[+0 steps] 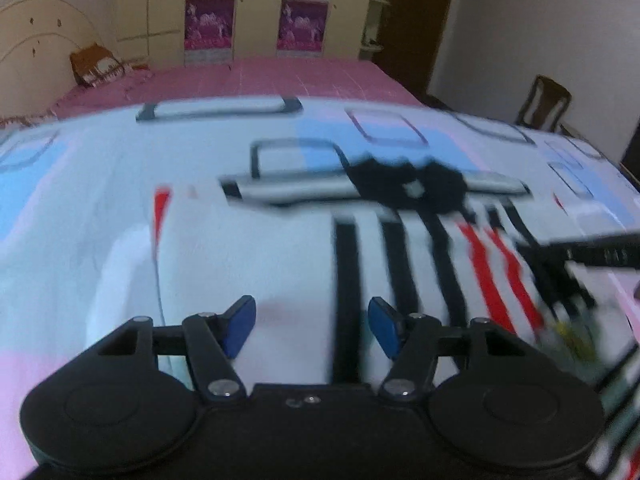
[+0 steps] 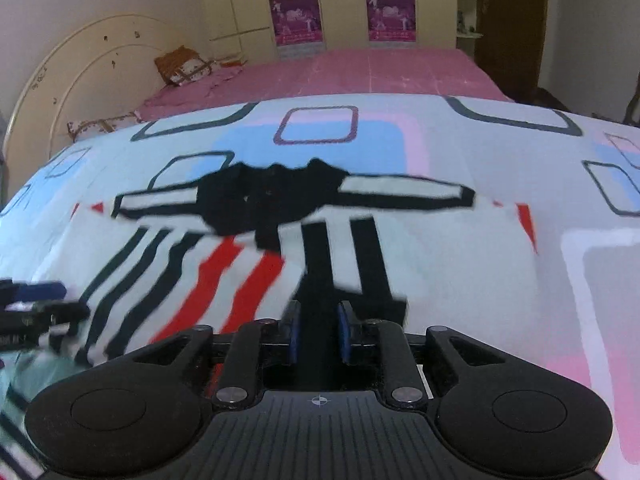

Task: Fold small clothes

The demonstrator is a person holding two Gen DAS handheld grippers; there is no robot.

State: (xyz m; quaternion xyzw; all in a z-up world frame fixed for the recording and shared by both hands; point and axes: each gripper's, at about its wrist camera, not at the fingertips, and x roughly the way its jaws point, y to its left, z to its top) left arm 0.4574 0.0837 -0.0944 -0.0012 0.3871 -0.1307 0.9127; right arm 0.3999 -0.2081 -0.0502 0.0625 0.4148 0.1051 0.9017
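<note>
My left gripper [image 1: 311,327] sits spread over the white body of the small shirt [image 1: 256,264], blue pads [image 1: 240,326] apart and nothing caught between them. The shirt lies flat on the patterned bedsheet [image 1: 80,168], white with black and red stripes and a black collar area [image 1: 404,188]; the view is smeared, so fine detail is lost. From the right wrist, my right gripper [image 2: 318,334] has its pads [image 2: 343,332] drawn close together with the black-striped hem of the shirt [image 2: 360,248] running between them; I cannot tell whether the pads actually press the cloth. The collar [image 2: 272,196] lies at the far edge, with a black-edged white band [image 2: 400,188] spread to either side of it. The left gripper's fingers [image 2: 36,304] show at the left edge, over the striped part. Beyond the sheet: pink bed cover [image 2: 380,72], cream headboard [image 2: 80,64], a brown-and-white pillow [image 2: 184,66], wardrobe doors with pink posters [image 2: 390,14].
</note>
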